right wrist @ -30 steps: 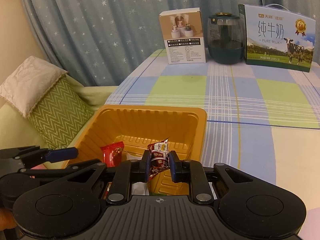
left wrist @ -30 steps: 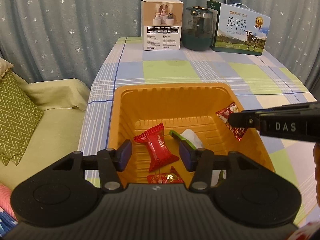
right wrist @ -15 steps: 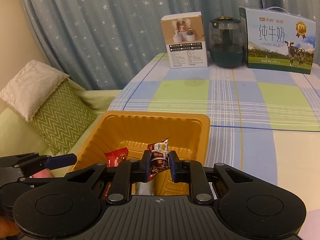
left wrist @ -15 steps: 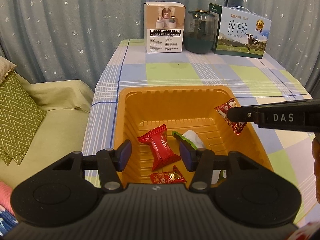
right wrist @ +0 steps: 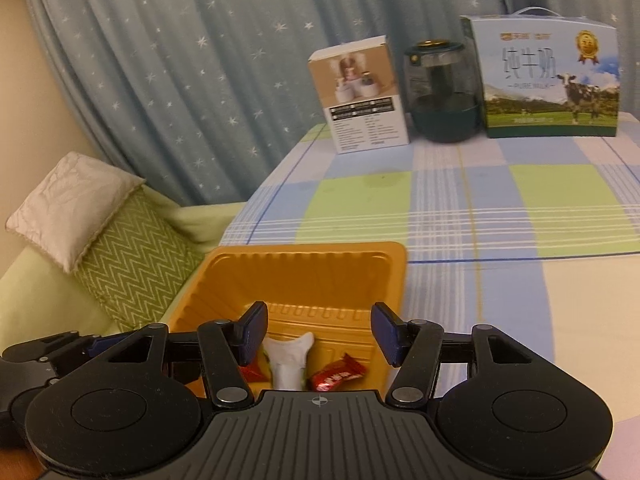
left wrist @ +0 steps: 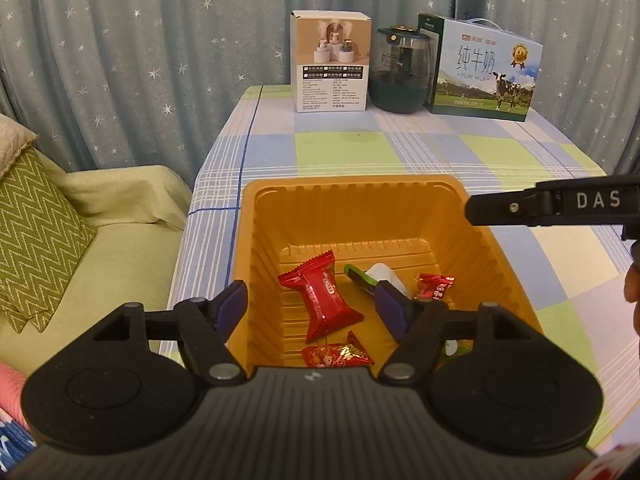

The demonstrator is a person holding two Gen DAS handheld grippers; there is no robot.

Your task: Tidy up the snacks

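Both tools over the orange tray, jaws parting, nothing gripped.

My left tool (left wrist: 310,306) and my right tool (right wrist: 318,330) hang above the orange tray (left wrist: 352,188) on the checked tabletop (left wrist: 400,148), both opening with no snack pressed between the pads. In the tray lie a large red candy (left wrist: 322,294), a small red packet (left wrist: 434,286) that I have just let go, a white-and-green packet (left wrist: 376,276) partly behind my left tool's finger, and a red foil wrapper (left wrist: 336,354) cut off by the tool body. Print on the wrappers is unreadable.
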